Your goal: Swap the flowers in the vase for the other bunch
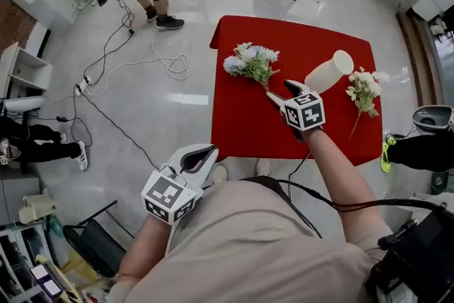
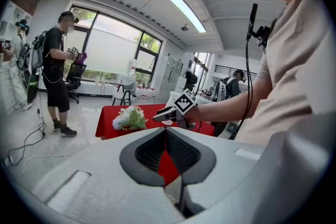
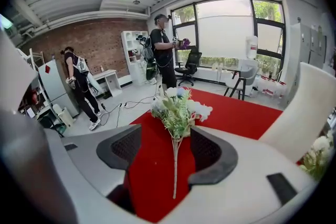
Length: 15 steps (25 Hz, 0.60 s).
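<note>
A red surface (image 1: 234, 117) is seen in the upper middle of the head view, and both bunches lie flat on it, outside the vase. The blue-and-white bunch (image 1: 252, 62) is placed towards the surface's upper left, with its blooms pointing to the upper left. The white vase (image 1: 330, 72) stands right of it, apparently upright. The cream bunch (image 1: 363, 90) is laid just beyond the vase, near the surface's right edge.

The right gripper (image 1: 282, 92) is held low over the surface between the blue-and-white bunch and the vase. Its jaws are spread wide – the stem (image 3: 174, 165) of that bunch is seen running between them in the right gripper view, with clear gaps on both sides, so nothing is gripped.

The left gripper (image 1: 211, 150) is held off the surface, at the lower left of centre above the pale floor (image 1: 142, 110). Its jaws are drawn together at the tips – nothing is held between them. Cables (image 1: 113, 67) are strewn across the floor at the left.
</note>
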Available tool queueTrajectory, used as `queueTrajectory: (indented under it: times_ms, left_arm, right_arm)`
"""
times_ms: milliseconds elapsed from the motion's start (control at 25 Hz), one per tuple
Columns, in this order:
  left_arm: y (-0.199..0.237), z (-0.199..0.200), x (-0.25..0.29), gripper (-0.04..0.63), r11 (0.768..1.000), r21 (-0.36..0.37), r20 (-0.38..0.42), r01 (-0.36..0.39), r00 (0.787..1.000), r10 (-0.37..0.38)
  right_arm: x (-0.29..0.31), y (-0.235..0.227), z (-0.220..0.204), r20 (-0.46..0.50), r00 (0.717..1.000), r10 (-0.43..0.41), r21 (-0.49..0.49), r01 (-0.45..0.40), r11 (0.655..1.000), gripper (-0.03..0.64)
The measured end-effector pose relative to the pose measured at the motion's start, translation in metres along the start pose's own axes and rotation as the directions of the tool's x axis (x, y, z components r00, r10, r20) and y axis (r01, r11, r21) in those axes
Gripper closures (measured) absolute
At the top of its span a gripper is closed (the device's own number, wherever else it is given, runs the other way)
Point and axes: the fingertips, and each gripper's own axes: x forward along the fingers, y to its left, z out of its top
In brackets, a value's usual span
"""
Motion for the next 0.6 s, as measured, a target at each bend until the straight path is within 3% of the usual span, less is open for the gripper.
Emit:
queueTrajectory:
  times_ms: [280,600]
  left_arm:
    - [0.019,-0.019,-0.029,0.588,0.992,-0.081,0.000,-0.097,0.995,0.097]
    - [0.033,-0.033,-0.046,0.588,0.968,-0.162,0.006,-0.191,0.981,0.194]
  right_arm:
    - [0.071,-0.006,0.029,-0.068,0.997,0.025,-0.018,-0.026,0.999,0.293]
    - [0.140,-0.026,0.039,-0.214,0.977,0.011,-0.051,-0.023,0.998,0.268]
